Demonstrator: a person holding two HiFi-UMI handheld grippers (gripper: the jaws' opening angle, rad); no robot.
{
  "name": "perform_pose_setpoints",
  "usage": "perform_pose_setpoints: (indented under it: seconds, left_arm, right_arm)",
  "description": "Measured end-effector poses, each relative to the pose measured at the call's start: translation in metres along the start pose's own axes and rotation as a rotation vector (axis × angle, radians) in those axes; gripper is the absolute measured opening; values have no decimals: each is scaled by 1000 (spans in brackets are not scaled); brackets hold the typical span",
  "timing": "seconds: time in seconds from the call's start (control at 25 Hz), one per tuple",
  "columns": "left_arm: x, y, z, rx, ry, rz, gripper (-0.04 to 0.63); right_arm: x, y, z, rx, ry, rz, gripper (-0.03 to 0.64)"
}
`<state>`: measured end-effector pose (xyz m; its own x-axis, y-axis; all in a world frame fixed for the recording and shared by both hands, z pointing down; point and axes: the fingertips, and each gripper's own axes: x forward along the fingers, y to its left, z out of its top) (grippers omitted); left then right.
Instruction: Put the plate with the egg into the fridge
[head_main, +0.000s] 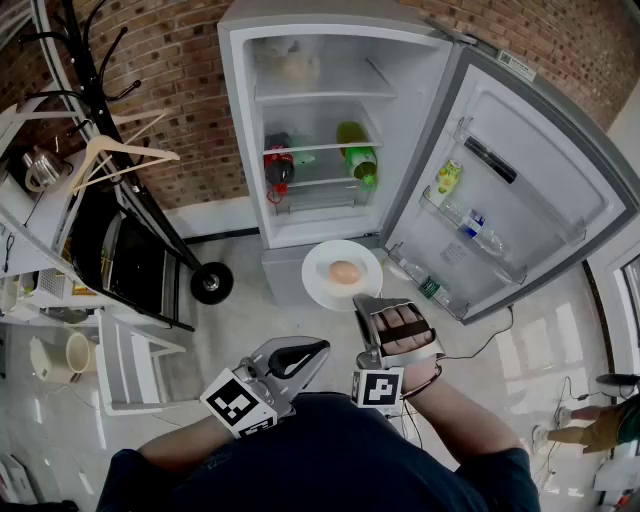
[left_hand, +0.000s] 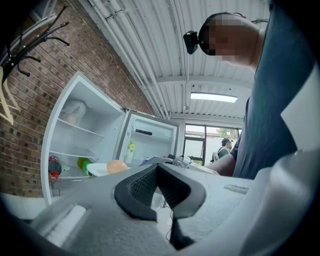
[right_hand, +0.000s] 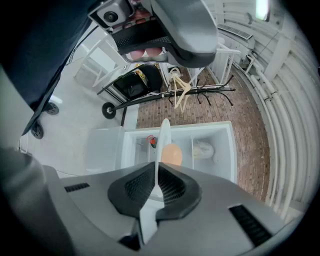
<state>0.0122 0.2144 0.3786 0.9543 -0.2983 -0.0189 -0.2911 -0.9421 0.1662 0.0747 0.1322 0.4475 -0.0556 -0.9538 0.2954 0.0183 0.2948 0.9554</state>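
Now your right gripper (head_main: 368, 299) clamps the plate (head_main: 322, 262) by its rim, egg (head_main: 344, 271) on it, just outside the open fridge (head_main: 240, 130). Bottles (head_main: 279, 166) stand on a fridge shelf (head_main: 310, 148). Your left gripper (head_main: 318, 347) is closed, empty.

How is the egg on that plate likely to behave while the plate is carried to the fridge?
The egg lies loose and rounded on the shallow white plate, so it would probably roll if the plate tilts. The right gripper pinches only the rim, so the plate may sag or wobble. The egg likely cracks if dropped.
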Motion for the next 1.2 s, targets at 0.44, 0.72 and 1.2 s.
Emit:
perform_pose_setpoints:
  seconds: [0.44, 0.72, 1.2]
  left_arm:
    - [6, -6, 2, 9, -7, 3, 1]
    - [16, -7, 4, 11, 0, 34, 0]
    - [41, 13, -12, -4, -7, 108, 0]
  right_arm:
    - [2, -11, -11, 13, 1, -27, 21]
    - [7, -11, -19, 19, -28, -23, 20]
    - [44, -13, -32, 11, -90, -28, 20]
